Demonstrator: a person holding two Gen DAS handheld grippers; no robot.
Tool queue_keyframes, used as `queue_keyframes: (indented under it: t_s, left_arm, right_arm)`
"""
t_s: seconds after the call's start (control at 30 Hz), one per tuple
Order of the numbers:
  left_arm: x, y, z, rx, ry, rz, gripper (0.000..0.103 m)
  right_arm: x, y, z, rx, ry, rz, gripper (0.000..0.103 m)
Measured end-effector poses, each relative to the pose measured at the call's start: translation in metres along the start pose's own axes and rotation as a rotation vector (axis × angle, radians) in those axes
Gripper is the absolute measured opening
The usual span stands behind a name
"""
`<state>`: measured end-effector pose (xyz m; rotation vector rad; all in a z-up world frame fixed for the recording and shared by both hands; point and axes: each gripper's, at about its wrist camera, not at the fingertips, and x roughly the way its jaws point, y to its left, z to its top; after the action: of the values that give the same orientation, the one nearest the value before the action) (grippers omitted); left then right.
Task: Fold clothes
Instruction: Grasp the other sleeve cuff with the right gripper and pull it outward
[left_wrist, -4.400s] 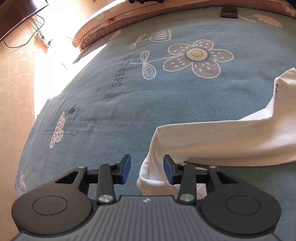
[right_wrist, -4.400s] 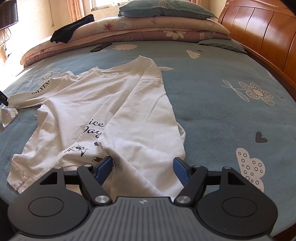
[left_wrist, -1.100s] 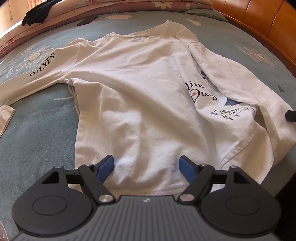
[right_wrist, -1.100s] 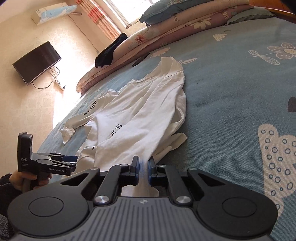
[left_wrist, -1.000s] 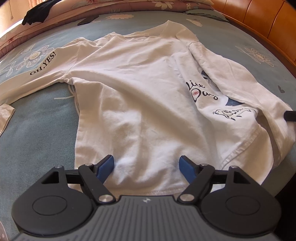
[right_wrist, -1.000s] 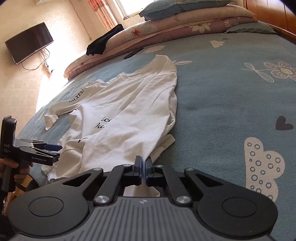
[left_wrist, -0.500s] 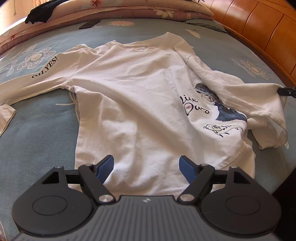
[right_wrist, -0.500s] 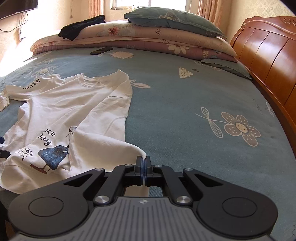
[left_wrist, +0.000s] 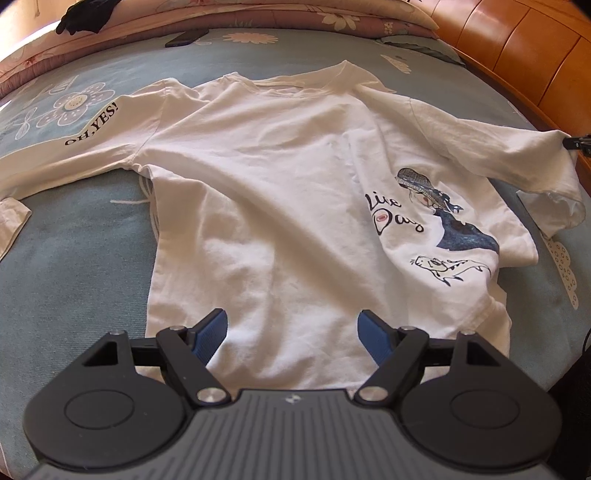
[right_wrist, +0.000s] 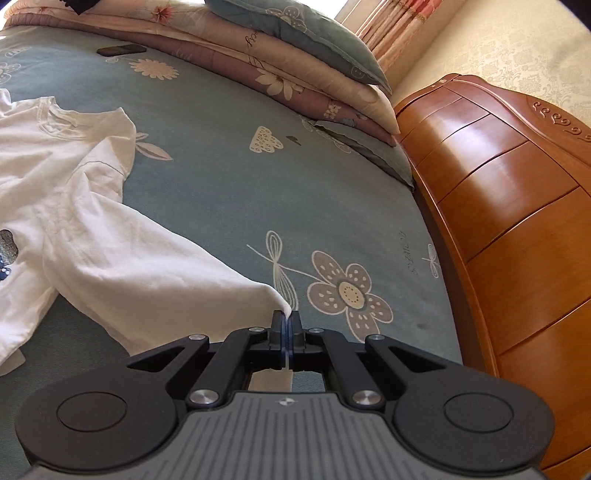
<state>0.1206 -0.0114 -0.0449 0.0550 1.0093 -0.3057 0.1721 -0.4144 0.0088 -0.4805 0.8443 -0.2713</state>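
A white long-sleeved shirt (left_wrist: 280, 192) lies spread on the blue flowered bedspread (left_wrist: 74, 266), its printed picture and "OH, YES!" sleeve showing. My left gripper (left_wrist: 293, 334) hovers open over the shirt's bottom hem, nothing between its blue pads. My right gripper (right_wrist: 286, 325) is shut on the cuff end of the shirt's right sleeve (right_wrist: 155, 280), which stretches out from the shirt's body towards the headboard side. In the left wrist view that sleeve (left_wrist: 509, 151) runs out to the right gripper's tip (left_wrist: 578, 142) at the frame's edge.
A wooden headboard (right_wrist: 517, 221) bounds the bed on the right. Folded quilts and pillows (right_wrist: 295, 62) are stacked along the far edge, with a dark garment (left_wrist: 85, 16) on them. A black phone (right_wrist: 120, 50) lies on the bedspread near the quilts.
The right gripper has pulled the sleeve out from over the shirt's body to the right and turned towards the headboard. The printed picture now shows fully. The left gripper has hardly moved.
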Motion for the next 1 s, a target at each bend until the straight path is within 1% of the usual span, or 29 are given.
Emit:
queue_keyframes:
  t_s: [0.13,0.27,0.33,0.53,0.7,0.8,0.9,1.0]
  left_arm:
    - [0.001,0.001,0.004,-0.001,0.002,0.01,0.078]
    - [0.002,0.001,0.008,-0.003,-0.002,0.029,0.078]
    - [0.004,0.002,0.01,-0.008,-0.001,0.035,0.078]
    - [0.009,0.006,0.015,-0.022,0.005,0.056,0.078]
    - [0.014,0.007,0.019,-0.025,0.008,0.069,0.078]
    - [0.019,0.008,0.02,-0.022,0.016,0.071,0.078]
    - [0.023,0.009,0.021,-0.018,0.028,0.085,0.078]
    - [0.026,0.01,0.021,-0.019,0.034,0.09,0.078]
  right_arm:
    - [0.031,-0.007,0.01,-0.039,0.029,-0.105,0.002]
    - [0.058,-0.016,0.022,-0.062,0.058,-0.184,0.002]
    - [0.073,-0.021,0.029,-0.09,0.068,-0.237,0.002]
    - [0.109,-0.032,0.049,-0.122,0.087,-0.354,0.002]
    - [0.133,-0.033,0.059,-0.131,0.096,-0.427,0.002]
    - [0.151,-0.03,0.059,-0.113,0.116,-0.444,0.002]
    - [0.171,-0.021,0.05,-0.09,0.155,-0.449,0.002]
    - [0.186,-0.01,0.04,-0.071,0.19,-0.432,0.002]
